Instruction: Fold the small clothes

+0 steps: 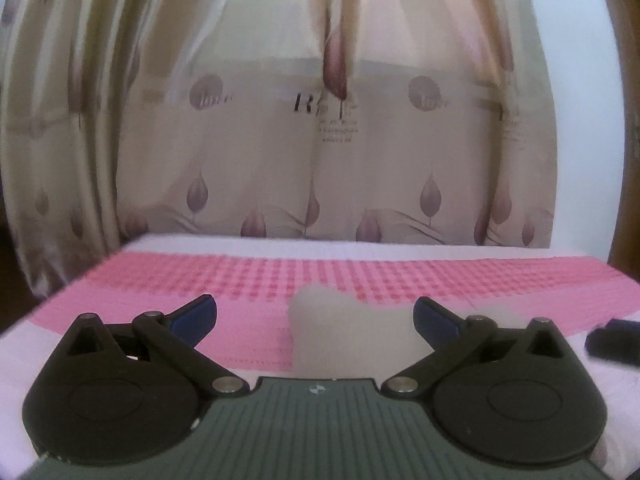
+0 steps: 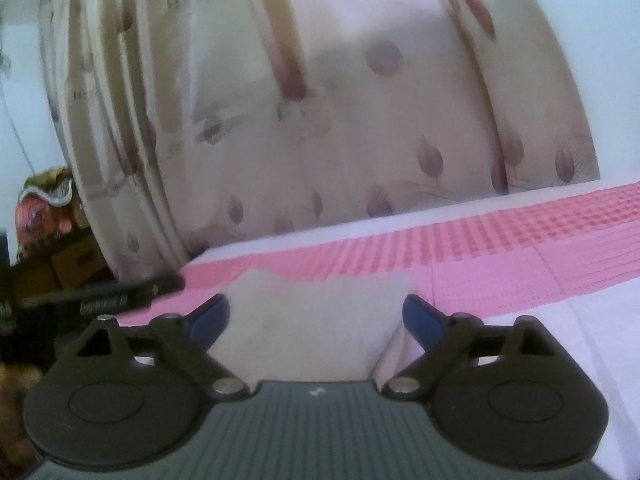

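Observation:
A small pale beige garment (image 1: 340, 332) lies on the pink checked cloth (image 1: 280, 276) that covers the table. In the left wrist view my left gripper (image 1: 315, 318) is open, its blue-padded fingers spread to either side of the garment, a little above it. In the right wrist view the same garment (image 2: 316, 316) lies flat between the fingers of my right gripper (image 2: 316, 318), which is open too. Neither gripper holds anything. The near part of the garment is hidden behind each gripper body.
A beige curtain with purple leaf prints (image 1: 320, 140) hangs just behind the table's far edge. The other gripper's black tip shows at the right (image 1: 612, 342) and at the left (image 2: 132, 292). Cardboard boxes and a patterned cloth (image 2: 44, 208) stand off the table's left side.

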The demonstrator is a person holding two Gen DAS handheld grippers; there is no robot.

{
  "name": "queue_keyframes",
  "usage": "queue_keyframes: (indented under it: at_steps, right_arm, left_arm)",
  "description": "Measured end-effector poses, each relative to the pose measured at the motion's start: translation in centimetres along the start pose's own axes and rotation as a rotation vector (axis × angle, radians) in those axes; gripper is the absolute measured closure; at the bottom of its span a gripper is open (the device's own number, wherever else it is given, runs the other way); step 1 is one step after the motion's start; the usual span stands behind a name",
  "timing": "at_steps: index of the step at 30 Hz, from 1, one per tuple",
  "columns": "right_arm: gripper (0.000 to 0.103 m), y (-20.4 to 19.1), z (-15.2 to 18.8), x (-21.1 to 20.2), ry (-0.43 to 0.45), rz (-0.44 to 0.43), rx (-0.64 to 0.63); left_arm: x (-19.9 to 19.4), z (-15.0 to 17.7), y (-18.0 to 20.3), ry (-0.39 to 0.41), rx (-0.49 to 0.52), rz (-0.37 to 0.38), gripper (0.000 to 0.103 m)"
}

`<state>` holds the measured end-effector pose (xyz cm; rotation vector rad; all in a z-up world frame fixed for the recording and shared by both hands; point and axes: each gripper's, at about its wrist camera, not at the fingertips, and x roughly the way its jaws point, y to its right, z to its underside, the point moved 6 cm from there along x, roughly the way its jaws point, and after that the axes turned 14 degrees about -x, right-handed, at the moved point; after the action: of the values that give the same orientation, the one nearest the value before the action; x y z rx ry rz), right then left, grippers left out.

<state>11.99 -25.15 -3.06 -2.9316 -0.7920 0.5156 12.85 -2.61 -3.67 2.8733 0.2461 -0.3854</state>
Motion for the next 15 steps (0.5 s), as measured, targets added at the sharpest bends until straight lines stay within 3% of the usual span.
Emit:
queue_keyframes:
  at_steps: [11,15]
  right_arm:
    - [0.006,-1.3,0.7,-3.1,-0.001,0.015,-0.023]
    - [0.004,-1.3,0.9,-3.7,-0.002,0.023,-0.03]
  left_arm:
    - [-3.9,-1.9,2.8,0.122,-0.009,0.025,0.0]
    - [-4.9,-2.6,3.4,0.114,-0.029,0.058,0.0]
